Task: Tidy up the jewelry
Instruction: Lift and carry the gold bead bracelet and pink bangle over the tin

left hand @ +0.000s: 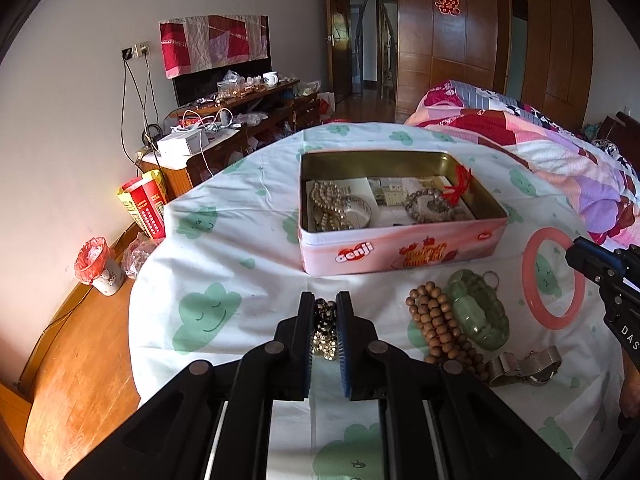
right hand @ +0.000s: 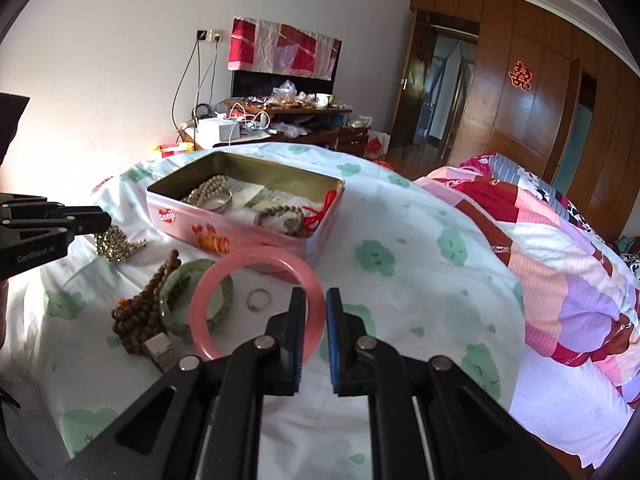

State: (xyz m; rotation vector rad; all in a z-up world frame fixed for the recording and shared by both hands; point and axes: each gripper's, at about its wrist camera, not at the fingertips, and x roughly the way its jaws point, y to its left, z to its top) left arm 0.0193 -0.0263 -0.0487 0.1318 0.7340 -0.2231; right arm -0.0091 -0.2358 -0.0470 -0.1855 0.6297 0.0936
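An open pink tin [left hand: 400, 248] [right hand: 240, 236] sits on the white bedsheet, with pearl and bead bracelets inside. My left gripper [left hand: 325, 300] [right hand: 106, 220] is shut on a metallic bead chain [left hand: 324, 322] [right hand: 114, 246], which dangles in front of the tin. To the right, my right gripper [right hand: 314, 296] [left hand: 573, 250] is shut on the rim of a pink bangle [right hand: 224, 268] [left hand: 528, 276] and holds it tilted above the sheet. Between the two grippers lie a wooden bead string [left hand: 436, 324] [right hand: 140, 304], a green jade bracelet [left hand: 478, 312] [right hand: 176, 280], a small ring [right hand: 259, 299] and a metal watch [left hand: 524, 364].
A folded patchwork quilt [left hand: 520, 140] [right hand: 560, 260] takes up the bed's right side. Left of the bed's edge is wooden floor, with a small bin [left hand: 100, 268] and red-yellow boxes [left hand: 146, 208]. A cluttered cabinet [left hand: 240, 120] stands against the far wall.
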